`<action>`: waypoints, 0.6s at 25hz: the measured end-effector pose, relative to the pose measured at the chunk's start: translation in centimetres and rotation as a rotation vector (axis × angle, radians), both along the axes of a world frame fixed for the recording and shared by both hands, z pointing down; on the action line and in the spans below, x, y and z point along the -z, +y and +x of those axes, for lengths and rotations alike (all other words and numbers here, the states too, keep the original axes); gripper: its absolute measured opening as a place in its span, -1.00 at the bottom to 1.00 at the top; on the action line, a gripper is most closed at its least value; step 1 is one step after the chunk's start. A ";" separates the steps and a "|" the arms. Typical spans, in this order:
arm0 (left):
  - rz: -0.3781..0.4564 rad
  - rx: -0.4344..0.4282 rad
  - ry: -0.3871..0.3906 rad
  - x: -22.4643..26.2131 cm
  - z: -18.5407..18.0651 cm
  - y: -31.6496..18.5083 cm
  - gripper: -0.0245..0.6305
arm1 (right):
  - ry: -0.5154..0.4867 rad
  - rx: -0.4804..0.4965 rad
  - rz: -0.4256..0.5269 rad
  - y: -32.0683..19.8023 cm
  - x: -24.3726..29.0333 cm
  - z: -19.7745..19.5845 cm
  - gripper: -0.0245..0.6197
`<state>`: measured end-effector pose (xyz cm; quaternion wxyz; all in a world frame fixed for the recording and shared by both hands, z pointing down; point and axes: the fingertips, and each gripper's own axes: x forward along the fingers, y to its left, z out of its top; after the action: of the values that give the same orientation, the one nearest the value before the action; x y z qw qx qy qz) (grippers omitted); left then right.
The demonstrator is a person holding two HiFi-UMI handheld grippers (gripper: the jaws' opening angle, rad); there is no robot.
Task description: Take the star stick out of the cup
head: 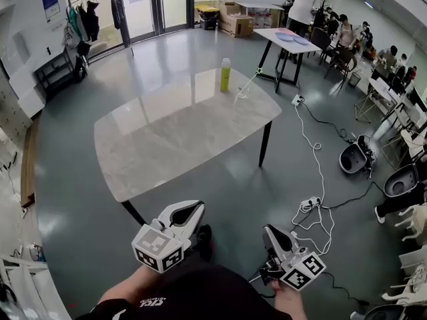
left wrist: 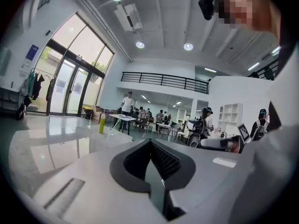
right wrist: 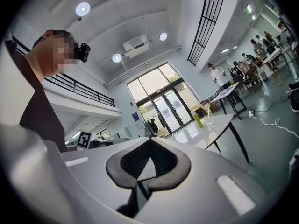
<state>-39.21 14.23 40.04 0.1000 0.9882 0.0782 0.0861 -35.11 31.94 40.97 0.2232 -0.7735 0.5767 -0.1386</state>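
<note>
A clear cup [head: 241, 96] stands near the far right corner of the marble table [head: 167, 145]. A thin pale star stick [head: 252, 79] leans out of it, up and to the right. The cup also shows small and far off in the left gripper view [left wrist: 111, 129] and in the right gripper view [right wrist: 209, 123]. Both grippers are held low by the person's body, well short of the table. My left gripper [head: 193, 209] [left wrist: 152, 143] is shut and holds nothing. My right gripper [head: 269, 231] [right wrist: 150, 142] is shut and holds nothing.
A yellow-green bottle [head: 225, 74] stands just left of the cup. White cables and a power strip [head: 309, 204] lie on the floor right of the table. A second table [head: 293, 42], seated people and chairs fill the far right. A coat rack [head: 83, 19] stands at the far left.
</note>
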 end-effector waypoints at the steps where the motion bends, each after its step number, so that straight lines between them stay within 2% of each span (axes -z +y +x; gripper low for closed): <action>1: 0.003 -0.011 0.003 -0.1 1.2 -0.3 -0.92 | -0.004 -0.010 -0.009 -0.3 -0.2 1.3 -0.89; 9: -0.002 -0.030 0.012 0.8 10.7 -7.1 -0.92 | -0.021 -0.037 -0.015 -6.6 1.2 11.1 -0.89; 15: -0.018 -0.048 0.012 1.0 14.7 -11.9 -0.92 | -0.053 -0.035 -0.029 -12.0 1.4 15.7 -0.89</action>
<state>-24.54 2.32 39.04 0.1061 0.9856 0.1032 0.0820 -19.40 19.95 39.55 0.2297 -0.7826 0.5550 -0.1635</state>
